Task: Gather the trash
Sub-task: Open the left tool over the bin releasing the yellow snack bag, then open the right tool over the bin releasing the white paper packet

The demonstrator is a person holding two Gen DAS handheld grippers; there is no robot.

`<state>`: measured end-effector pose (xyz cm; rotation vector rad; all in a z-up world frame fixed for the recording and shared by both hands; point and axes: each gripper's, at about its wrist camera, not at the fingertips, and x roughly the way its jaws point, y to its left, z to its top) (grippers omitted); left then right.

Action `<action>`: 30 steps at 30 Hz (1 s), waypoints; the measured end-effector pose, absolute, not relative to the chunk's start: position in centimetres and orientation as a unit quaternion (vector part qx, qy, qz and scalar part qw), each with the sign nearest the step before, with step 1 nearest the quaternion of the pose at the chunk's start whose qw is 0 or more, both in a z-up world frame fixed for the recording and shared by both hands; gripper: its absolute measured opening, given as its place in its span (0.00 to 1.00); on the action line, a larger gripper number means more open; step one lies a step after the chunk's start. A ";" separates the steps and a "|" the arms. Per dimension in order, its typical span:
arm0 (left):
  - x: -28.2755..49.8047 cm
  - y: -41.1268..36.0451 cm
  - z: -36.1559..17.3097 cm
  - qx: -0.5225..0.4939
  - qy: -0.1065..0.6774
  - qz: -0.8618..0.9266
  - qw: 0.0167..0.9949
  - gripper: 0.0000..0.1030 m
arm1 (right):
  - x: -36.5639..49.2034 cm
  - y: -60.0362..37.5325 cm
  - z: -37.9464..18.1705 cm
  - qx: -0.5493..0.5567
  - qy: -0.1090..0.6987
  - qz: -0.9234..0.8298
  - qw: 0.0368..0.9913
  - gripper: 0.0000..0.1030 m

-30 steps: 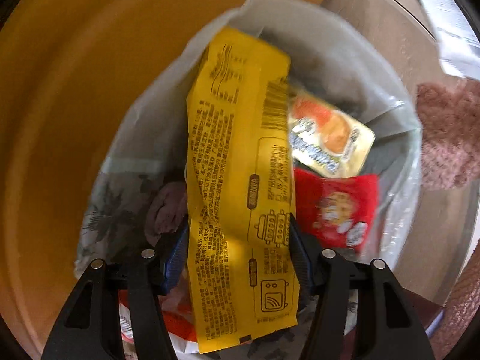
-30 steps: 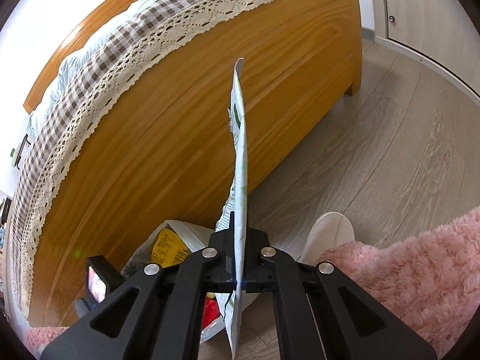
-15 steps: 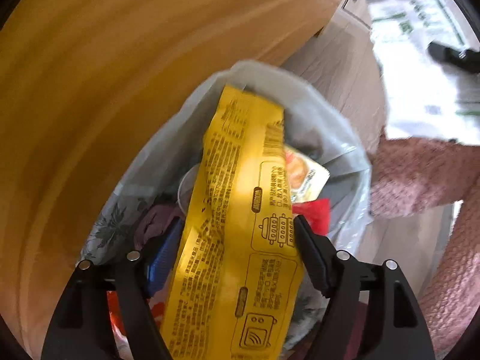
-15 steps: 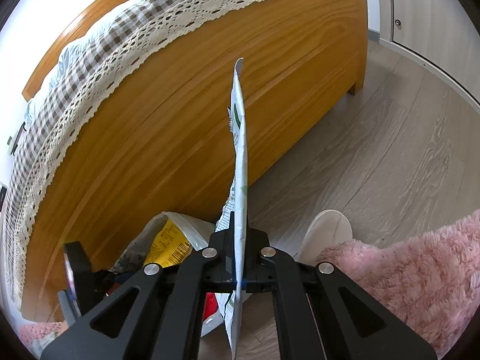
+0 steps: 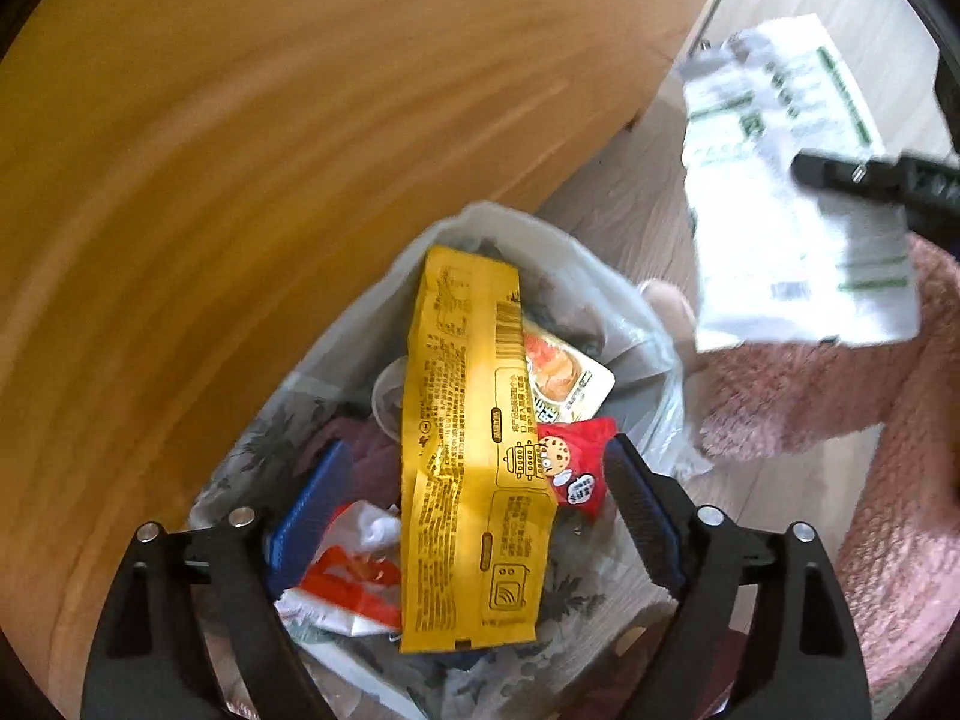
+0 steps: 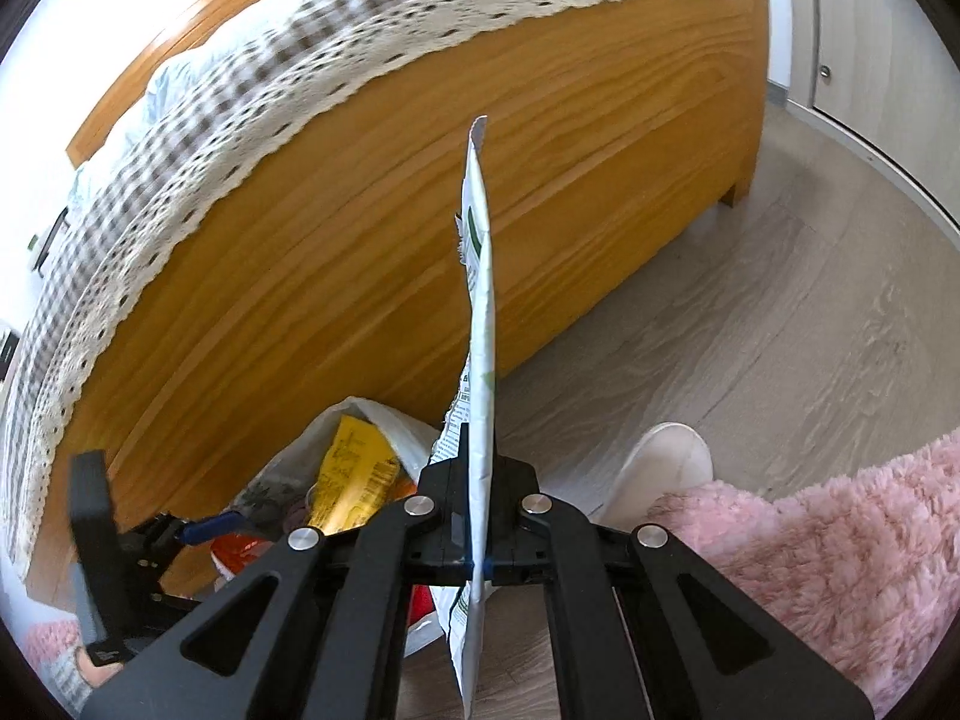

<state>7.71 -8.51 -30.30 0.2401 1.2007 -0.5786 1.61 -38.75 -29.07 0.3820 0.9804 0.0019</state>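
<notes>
Wooden bed frame (image 5: 300,150) upper left; left gripper (image 5: 474,510) spread wide around yellow wrapper (image 5: 468,450) over translucent plastic bag (image 5: 636,324). Right gripper (image 6: 478,516) clamped on white green-printed packet (image 6: 480,324).

A big orange-brown wooden bed frame (image 6: 420,240) stands on the pale grey wood-look floor (image 6: 750,360). A brown and white checked bed cover with a lace edge (image 6: 288,90) hangs over it. A fluffy pink rug (image 6: 810,552) lies on the floor beside a white slipper (image 6: 666,462).
</notes>
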 end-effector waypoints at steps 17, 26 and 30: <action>4.0 -2.5 -26.0 0.042 0.556 -0.173 0.812 0.93 | 1.3 -30.6 -30.6 0.124 0.504 0.125 0.846 0.02; 4.2 -0.8 -27.0 0.046 0.572 -0.128 0.809 0.93 | 2.5 -24.0 -35.2 0.045 0.561 0.206 0.801 0.02; 5.0 -0.7 -27.5 0.035 0.584 -0.124 0.801 0.93 | 3.5 -22.5 -37.9 -0.009 0.580 0.208 0.787 0.02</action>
